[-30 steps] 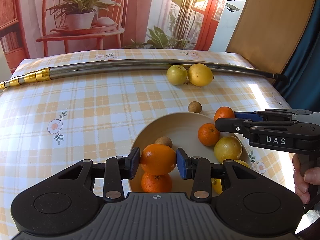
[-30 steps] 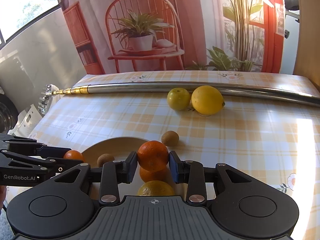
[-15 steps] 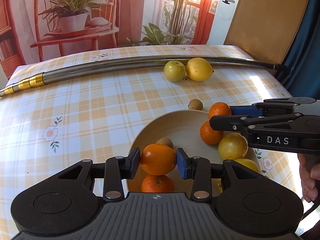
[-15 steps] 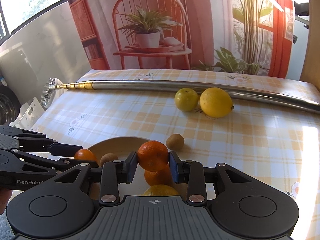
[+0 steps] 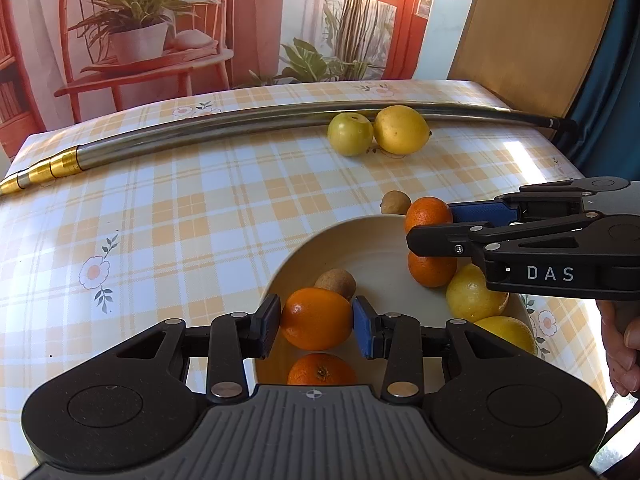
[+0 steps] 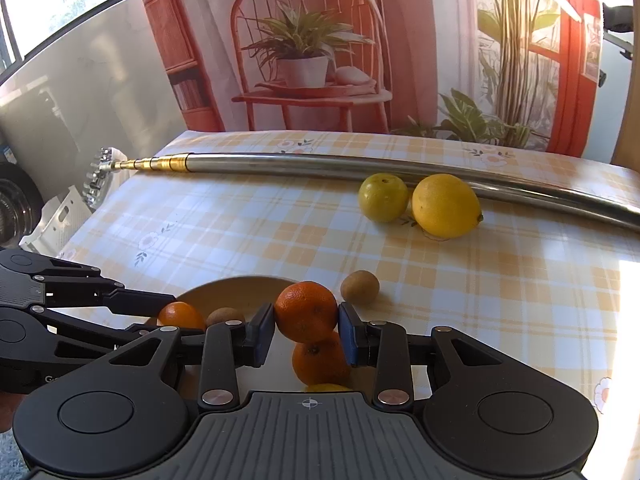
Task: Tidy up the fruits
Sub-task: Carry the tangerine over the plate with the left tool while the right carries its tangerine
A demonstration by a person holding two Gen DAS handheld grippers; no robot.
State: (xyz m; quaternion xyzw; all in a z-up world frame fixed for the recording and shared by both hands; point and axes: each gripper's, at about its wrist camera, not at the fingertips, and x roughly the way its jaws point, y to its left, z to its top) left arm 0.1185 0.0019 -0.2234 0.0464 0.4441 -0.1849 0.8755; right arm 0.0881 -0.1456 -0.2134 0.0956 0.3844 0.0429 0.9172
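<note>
Oranges are what I've got in both hands right now. My left hand-held gripper (image 5: pixel 316 330) is clamped on one orange (image 5: pixel 316 319), pads pressed on both sides, hanging over the near part of the cream bowl (image 5: pixel 320 236). My right hand-held gripper (image 6: pixel 307 334) is squeezed onto a smaller orange (image 6: pixel 306 311) over the far right rim of that same bowl; you can see it coming in from the right in the left view too.

Inside the bowl: another orange (image 5: pixel 321 369) right under my left one, a kiwi (image 5: pixel 335 283) just behind it, one more orange (image 5: pixel 431 269) below the right gripper's fingers, and two lemons (image 5: pixel 474 298) against the right wall.

Still out on the counter (image 5: pixel 160 216), which has a yellow plaid cloth with little flowers: a second kiwi (image 6: pixel 359 287) just past the bowl's rim, then further back a greenish-yellow round fruit (image 6: pixel 383 197) touching a big lemon (image 6: pixel 445 205). Both of those sit right up against a long metal pole (image 6: pixel 320 162) with gold telescoping sections, lying across the far side.
</note>
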